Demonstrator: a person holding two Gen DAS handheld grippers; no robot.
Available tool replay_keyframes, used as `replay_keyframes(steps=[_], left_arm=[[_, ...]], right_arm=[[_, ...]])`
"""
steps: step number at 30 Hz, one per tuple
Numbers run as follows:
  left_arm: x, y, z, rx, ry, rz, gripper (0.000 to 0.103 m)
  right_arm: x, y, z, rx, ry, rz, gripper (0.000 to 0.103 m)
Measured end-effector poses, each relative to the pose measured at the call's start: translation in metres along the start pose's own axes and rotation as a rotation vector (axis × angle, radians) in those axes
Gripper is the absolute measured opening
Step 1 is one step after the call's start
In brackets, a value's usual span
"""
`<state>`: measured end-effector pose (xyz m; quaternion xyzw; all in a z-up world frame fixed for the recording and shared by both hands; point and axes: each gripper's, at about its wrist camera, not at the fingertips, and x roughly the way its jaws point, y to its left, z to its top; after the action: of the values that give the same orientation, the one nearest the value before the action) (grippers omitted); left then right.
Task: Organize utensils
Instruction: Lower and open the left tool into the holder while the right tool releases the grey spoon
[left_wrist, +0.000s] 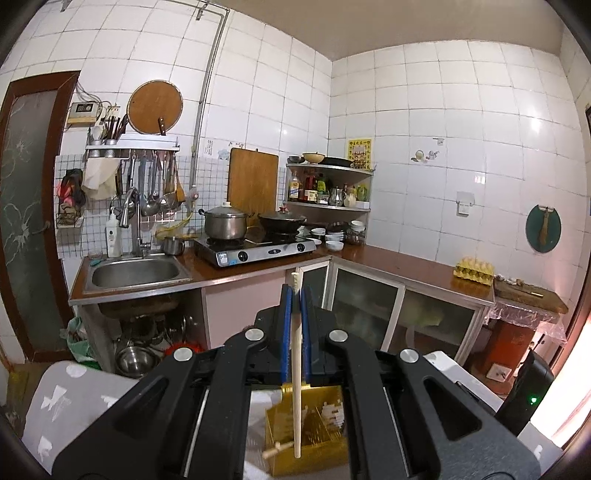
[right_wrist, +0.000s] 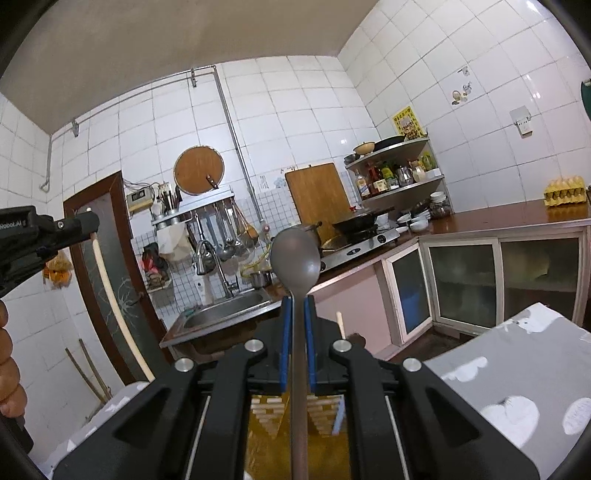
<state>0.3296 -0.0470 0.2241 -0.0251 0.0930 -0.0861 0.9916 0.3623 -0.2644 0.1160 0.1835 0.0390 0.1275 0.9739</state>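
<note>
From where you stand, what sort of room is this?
A home kitchen, almost certainly. There is a steel sink with a tap, a gas stove carrying a pot and a wok, and ladles hanging from a wall rack against white tiles.

White tiled walls (left_wrist: 424, 110) meet in a corner ahead of the claw, above an L-shaped brown counter (left_wrist: 399, 262) with glass-fronted cabinets (left_wrist: 369, 302). Ahead to the left sits a steel sink (left_wrist: 135, 275) — beyond it a dark-framed door (left_wrist: 27, 206) — and a corner shelf (left_wrist: 328, 184) holds bottles.
</note>
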Motion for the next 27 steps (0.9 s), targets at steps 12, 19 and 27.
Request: replay_keyframes(steps=[12, 19, 27], left_arm=[[0.065, 0.005, -0.023, 0.029, 0.017, 0.03, 0.004], [0.086, 0.015, -0.047, 0.011, 0.057, 0.039, 0.004], [0.096, 0.03, -0.063, -0.022, 0.1, 0.056, 0.004]], right_arm=[[0.054, -0.006, -0.017, -0.044, -0.05, -0.027, 0.007], [0.063, 0.0, -0.032, -0.082, -0.082, -0.066, 0.007], [0.064, 0.008, -0.047, -0.164, -0.098, -0.111, 0.008]])
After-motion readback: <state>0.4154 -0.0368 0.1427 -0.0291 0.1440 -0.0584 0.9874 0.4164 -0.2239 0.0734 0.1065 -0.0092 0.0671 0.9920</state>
